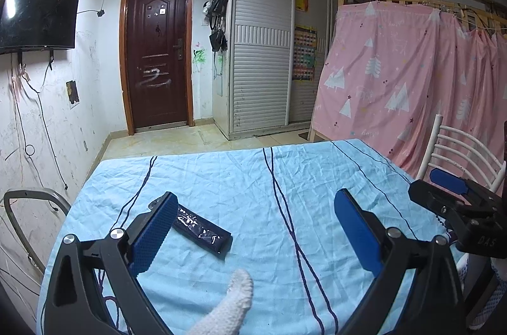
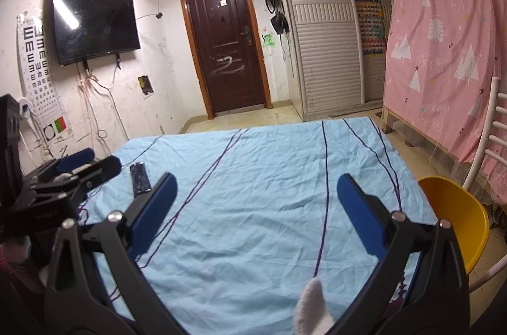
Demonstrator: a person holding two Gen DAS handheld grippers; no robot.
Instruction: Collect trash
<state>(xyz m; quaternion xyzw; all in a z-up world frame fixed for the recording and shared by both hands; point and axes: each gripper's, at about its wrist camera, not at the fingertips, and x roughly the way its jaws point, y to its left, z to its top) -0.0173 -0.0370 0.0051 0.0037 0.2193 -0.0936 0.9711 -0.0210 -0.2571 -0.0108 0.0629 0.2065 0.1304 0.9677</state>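
Note:
A dark blue snack wrapper (image 1: 199, 228) lies flat on the light blue tablecloth (image 1: 240, 176). It sits just right of my left gripper's left finger, partly behind it. My left gripper (image 1: 256, 202) is open and empty above the table, jaws wide apart. In the right wrist view the same wrapper (image 2: 140, 177) lies at the table's left side, left of my right gripper (image 2: 256, 183). My right gripper is open and empty over the middle of the cloth (image 2: 269, 164). Each gripper shows at the edge of the other's view.
A yellow chair seat (image 2: 456, 214) with a white metal back (image 2: 494, 125) stands at the table's right edge. A grey chair frame (image 1: 28, 208) stands at its left. A pink curtain (image 1: 396, 75), a wardrobe (image 1: 263, 56) and a brown door (image 1: 157, 49) lie beyond.

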